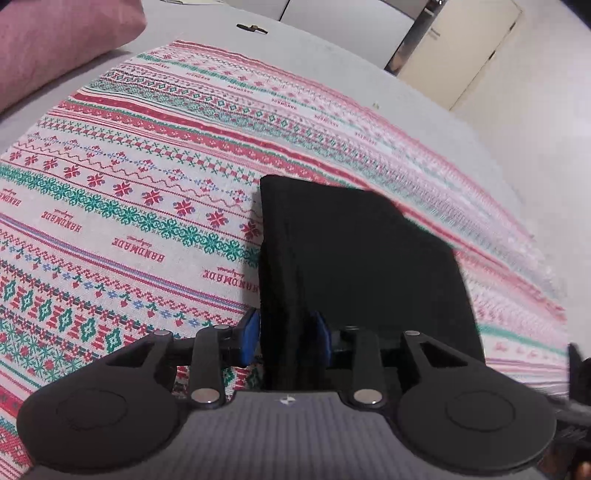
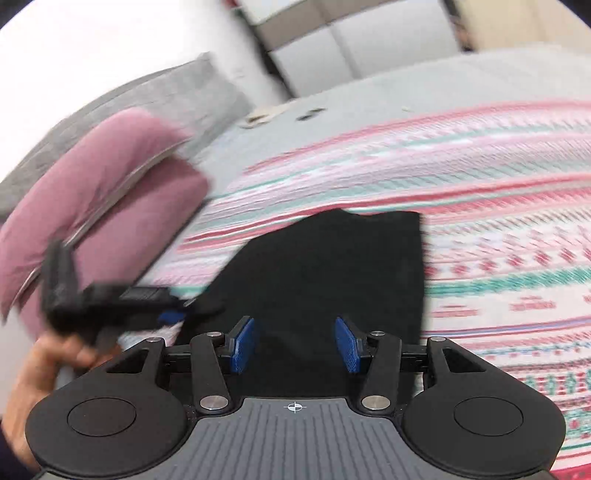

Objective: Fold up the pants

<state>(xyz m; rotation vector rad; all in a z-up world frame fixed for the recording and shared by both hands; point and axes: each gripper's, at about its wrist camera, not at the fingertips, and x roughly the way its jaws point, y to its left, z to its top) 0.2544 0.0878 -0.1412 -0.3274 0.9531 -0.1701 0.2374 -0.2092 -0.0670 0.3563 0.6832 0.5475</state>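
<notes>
The black pants (image 1: pixel 365 266) lie folded into a compact stack on the patterned cloth (image 1: pixel 122 192). My left gripper (image 1: pixel 286 338) is shut on the near left edge of the pants, with the thick folded fabric between its blue pads (image 1: pixel 248 332). In the right wrist view the pants (image 2: pixel 332 277) lie ahead and under my right gripper (image 2: pixel 295 345), whose blue pads (image 2: pixel 242 345) stand apart over the near edge with nothing clamped. The left gripper (image 2: pixel 173 315) shows at the left of that view, blurred, at the pants' edge.
A pink pillow (image 1: pixel 55 44) lies at the far left; it also shows in the right wrist view (image 2: pixel 110 206), with a grey cushion (image 2: pixel 155 107) behind. A small dark object (image 1: pixel 252 28) lies on the grey sheet beyond the cloth. A door (image 1: pixel 461 48) stands at the far right.
</notes>
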